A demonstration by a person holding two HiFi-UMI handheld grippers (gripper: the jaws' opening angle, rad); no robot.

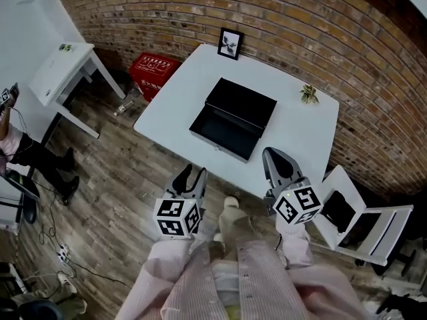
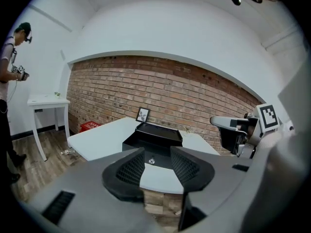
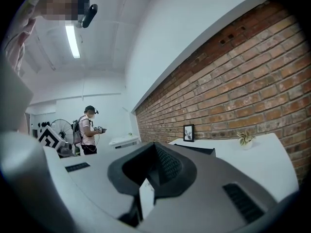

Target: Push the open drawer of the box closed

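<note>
A black box (image 1: 243, 102) sits on the white table (image 1: 170, 109) with its drawer (image 1: 223, 129) pulled out toward me and empty. Both grippers hang in front of the table's near edge, apart from the drawer. My left gripper (image 1: 191, 174) is open with nothing in it. Between its pads in the left gripper view, the left gripper (image 2: 156, 166) frames the drawer's front knob (image 2: 151, 160) and the box (image 2: 158, 132) behind it. My right gripper (image 1: 269, 153) is shut and empty, its tips meeting. In the right gripper view, the right gripper (image 3: 154, 146) points past the box (image 3: 197, 149).
A picture frame (image 1: 230, 43) and a small plant (image 1: 309, 94) stand at the table's back by the brick wall. A red crate (image 1: 153, 69) and a white side table (image 1: 63, 72) are to the left, a white chair (image 1: 360, 219) to the right. A person (image 1: 13, 145) stands far left.
</note>
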